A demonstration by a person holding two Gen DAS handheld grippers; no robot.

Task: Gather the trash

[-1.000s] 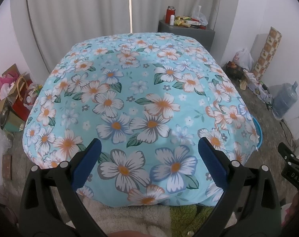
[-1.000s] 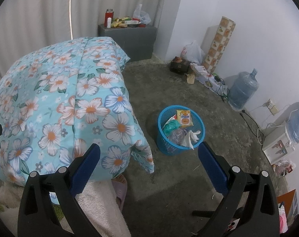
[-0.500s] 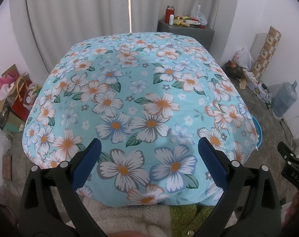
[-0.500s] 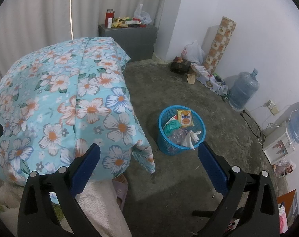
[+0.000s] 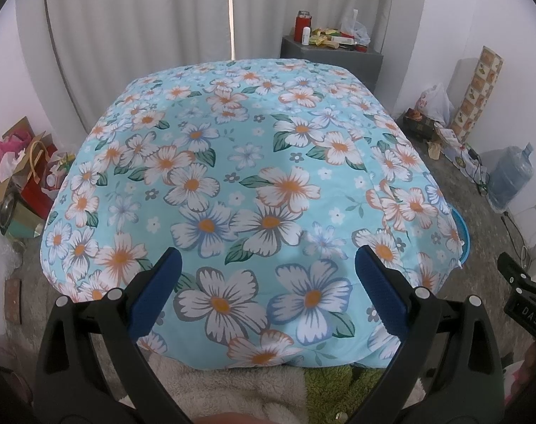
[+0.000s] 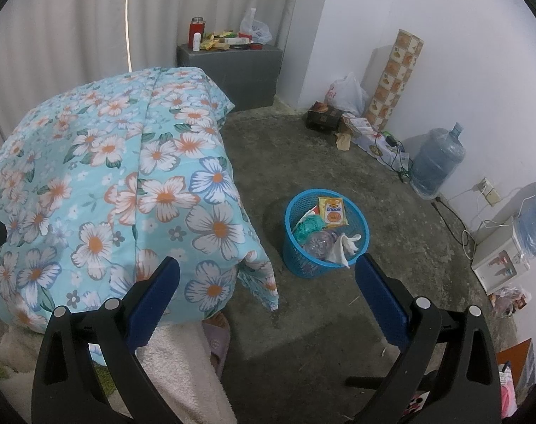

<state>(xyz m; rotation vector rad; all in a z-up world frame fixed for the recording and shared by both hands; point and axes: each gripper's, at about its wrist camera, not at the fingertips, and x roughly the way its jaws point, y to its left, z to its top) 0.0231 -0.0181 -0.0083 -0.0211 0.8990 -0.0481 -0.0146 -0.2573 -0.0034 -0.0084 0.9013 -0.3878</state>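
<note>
Almost nothing has moved since a second ago: both views have only crept slightly, and the scene sits as it did. The flowered quilt (image 5: 254, 190) covers the whole bed and shows no litter on top. Beside its drooping corner on the concrete floor (image 6: 303, 148) stands the blue basket (image 6: 326, 243), already holding a yellow snack packet (image 6: 332, 211), a clear plastic bottle (image 6: 319, 242) and crumpled tissue (image 6: 344, 245). The left gripper (image 5: 266, 293) and right gripper (image 6: 268, 296) both hang with jaws spread wide, holding nothing. The likely slips: reaching low past the quilt corner could snag the fabric, and a careless nudge could tip the light basket and spill what is collected.
</note>
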